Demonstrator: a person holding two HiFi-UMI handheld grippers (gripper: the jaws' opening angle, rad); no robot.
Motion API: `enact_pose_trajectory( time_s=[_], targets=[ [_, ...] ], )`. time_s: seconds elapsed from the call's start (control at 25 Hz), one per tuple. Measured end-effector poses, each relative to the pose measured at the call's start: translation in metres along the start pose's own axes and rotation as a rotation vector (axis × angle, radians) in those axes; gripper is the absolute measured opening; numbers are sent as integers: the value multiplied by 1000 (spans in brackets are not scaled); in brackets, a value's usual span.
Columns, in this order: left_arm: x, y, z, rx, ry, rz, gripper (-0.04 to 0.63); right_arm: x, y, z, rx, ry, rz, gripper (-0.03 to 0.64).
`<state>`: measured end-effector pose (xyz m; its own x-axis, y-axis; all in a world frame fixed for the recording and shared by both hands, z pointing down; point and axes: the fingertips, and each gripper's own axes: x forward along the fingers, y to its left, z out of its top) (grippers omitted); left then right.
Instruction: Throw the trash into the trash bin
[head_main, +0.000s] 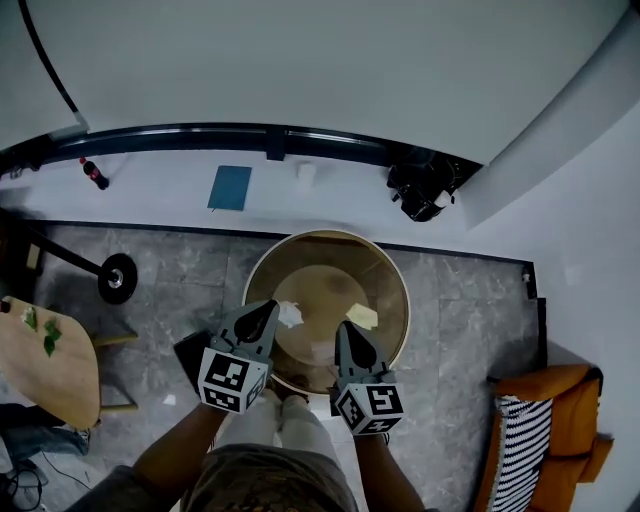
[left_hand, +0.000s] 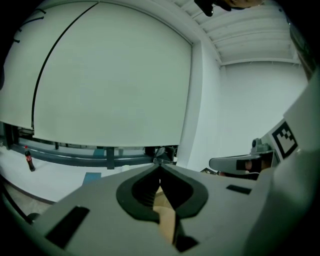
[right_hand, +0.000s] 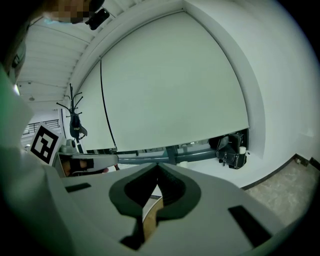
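Left gripper and right gripper are being held closed and empty over the trash bin, where trash is lying; dropping seems finished, so withdrawal is probably being called for.

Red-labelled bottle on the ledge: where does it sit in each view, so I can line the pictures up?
Head view: bottle at upper left, on the white ledge, just below the dark rail.
Left gripper view: bottle at the far left edge, under the rail.
Right gripper view: not in it.
Shared landmark: the dark rail along the foot of the wall, also in the right gripper view.
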<state>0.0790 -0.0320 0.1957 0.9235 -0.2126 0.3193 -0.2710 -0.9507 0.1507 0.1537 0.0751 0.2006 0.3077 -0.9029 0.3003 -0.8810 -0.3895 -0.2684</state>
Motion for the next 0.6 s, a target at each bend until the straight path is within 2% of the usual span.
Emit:
enact_pose_trajectory(
  time_s=[0.36,0.6],
  targets=[
    [40,21,-64,-33,44,27,18,43,-22,-49,-2,29,20,16],
    [65,34,-114,-29,89,31,18,74,-35,-91,10,44,34,17]
  ],
)
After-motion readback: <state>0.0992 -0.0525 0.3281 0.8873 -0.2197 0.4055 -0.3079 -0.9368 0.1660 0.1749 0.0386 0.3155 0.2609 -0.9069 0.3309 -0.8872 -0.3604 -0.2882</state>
